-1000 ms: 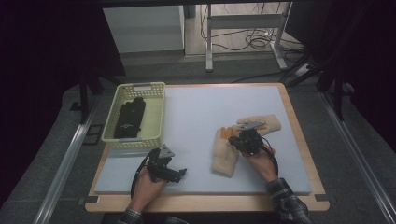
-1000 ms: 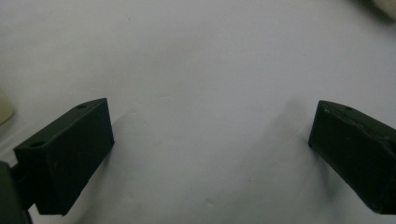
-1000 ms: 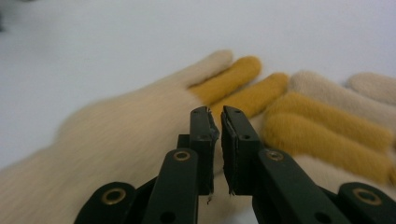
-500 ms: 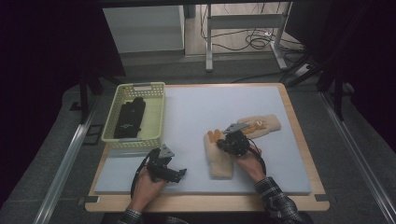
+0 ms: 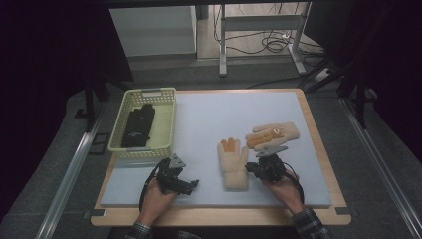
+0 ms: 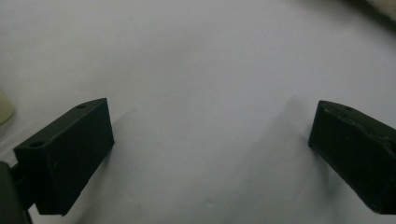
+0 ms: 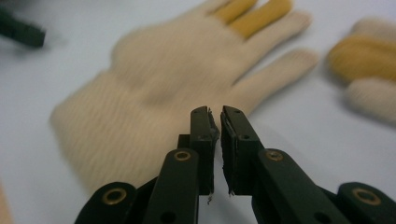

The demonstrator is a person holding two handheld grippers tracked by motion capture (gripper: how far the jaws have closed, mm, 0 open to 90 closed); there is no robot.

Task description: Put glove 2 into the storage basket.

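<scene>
Since the earlier frame the right tongs (image 5: 259, 168) have let go of the cream knit glove (image 5: 233, 160), which now lies flat at 9 o'clock of them, and are clenched empty. The left tongs (image 5: 191, 185) stand released. Soft, light and limp, the orange-fingered glove likely lifts best by its cuff.

Dim room with black surroundings, evenly lit pale mat (image 5: 199, 124), soft shadows under jaws, cream glove (image 7: 154, 88) blurred, distant edges out of focus
</scene>
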